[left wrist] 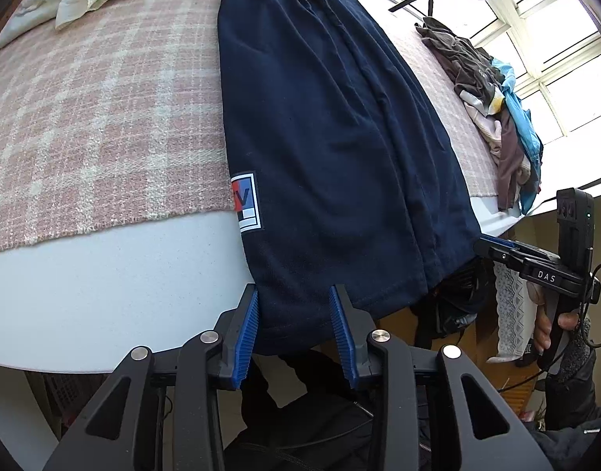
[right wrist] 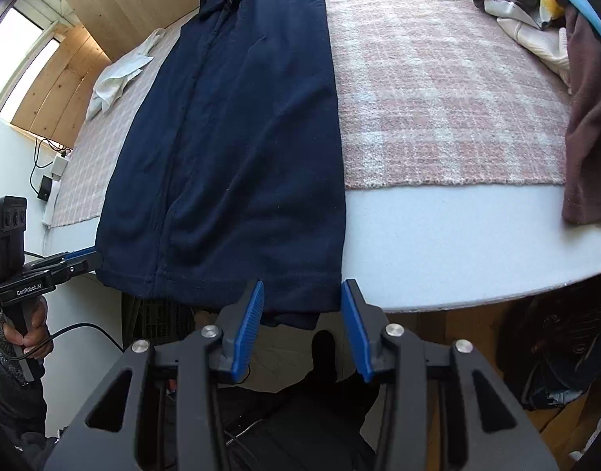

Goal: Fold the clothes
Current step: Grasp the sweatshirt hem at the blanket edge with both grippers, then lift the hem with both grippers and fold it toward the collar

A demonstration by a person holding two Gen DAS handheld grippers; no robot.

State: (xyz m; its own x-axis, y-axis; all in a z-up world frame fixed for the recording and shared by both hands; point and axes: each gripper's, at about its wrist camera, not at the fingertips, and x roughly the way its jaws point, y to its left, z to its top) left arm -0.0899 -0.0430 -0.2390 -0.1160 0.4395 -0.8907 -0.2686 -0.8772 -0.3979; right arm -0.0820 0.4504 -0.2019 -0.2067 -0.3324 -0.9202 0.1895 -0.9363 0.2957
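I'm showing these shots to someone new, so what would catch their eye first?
The navy garment first: it lies lengthwise down the middle of the plaid blanket, its hem hanging over the table's near edge. The left gripper and right gripper straddle that hem's two corners, blue pads apart. A heap of clothes sits by the bright window.

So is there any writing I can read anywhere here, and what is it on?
"DAS": on the right tool, seen from the left camera.
"GenRobot.AI": on the left tool, seen from the right camera.
Patch on the navy garment: a "V" shows; the rest is hidden in a fold.
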